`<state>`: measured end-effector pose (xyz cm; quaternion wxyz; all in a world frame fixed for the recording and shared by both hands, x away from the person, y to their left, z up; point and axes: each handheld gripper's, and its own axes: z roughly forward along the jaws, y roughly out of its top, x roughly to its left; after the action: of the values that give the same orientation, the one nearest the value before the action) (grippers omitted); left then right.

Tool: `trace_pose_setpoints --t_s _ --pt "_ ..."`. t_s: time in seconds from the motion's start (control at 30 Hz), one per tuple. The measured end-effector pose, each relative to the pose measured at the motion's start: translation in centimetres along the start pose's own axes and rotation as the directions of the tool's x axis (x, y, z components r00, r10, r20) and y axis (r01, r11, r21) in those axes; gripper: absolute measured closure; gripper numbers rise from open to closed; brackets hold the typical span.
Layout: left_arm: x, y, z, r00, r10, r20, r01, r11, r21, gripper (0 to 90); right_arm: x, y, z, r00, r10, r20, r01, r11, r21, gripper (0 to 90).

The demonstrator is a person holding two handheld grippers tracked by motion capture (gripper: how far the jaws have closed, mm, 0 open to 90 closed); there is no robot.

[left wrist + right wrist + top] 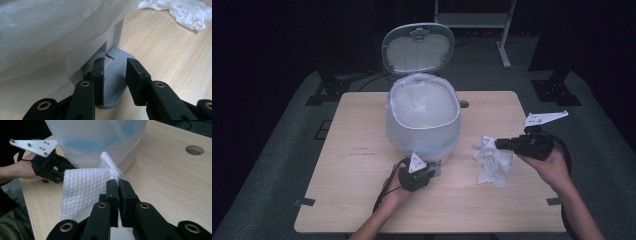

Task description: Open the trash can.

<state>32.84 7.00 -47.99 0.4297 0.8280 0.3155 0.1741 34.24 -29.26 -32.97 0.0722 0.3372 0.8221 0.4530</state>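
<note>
A pale wooden table [362,165] is standing on grey carpet in a dark room. A white pedal bin [423,117] is sitting at the table's centre, lined with a translucent bag, its lid [417,47] tipped up at 12 o'clock. At 6 o'clock from the bin, the left gripper [434,169] is being held against the bin's base. In the left gripper view its jaws are set at their narrowest, straddling the grey ribbed pedal [113,80], with the left pad [98,75] lying on it; whether the pedal is truly being pinched cannot be told. At 4 o'clock from the bin, the right gripper [498,144] is being held just above the table, its jaws clamped on a white paper towel [85,190], which is hanging from them. A crumpled tissue [494,167] is lying under it on the table.
</note>
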Motion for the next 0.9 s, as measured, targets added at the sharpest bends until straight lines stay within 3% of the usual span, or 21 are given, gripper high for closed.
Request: trace_pose_setpoints --t_s 0.9 --pt "0.1 0.0 0.0 0.9997 -0.019 0.015 0.019 0.9998 -0.004 68.5 1.6 4.4 -2.4 0.9997 -0.024 -0.003 0.024 0.9988 -0.042 86.3"
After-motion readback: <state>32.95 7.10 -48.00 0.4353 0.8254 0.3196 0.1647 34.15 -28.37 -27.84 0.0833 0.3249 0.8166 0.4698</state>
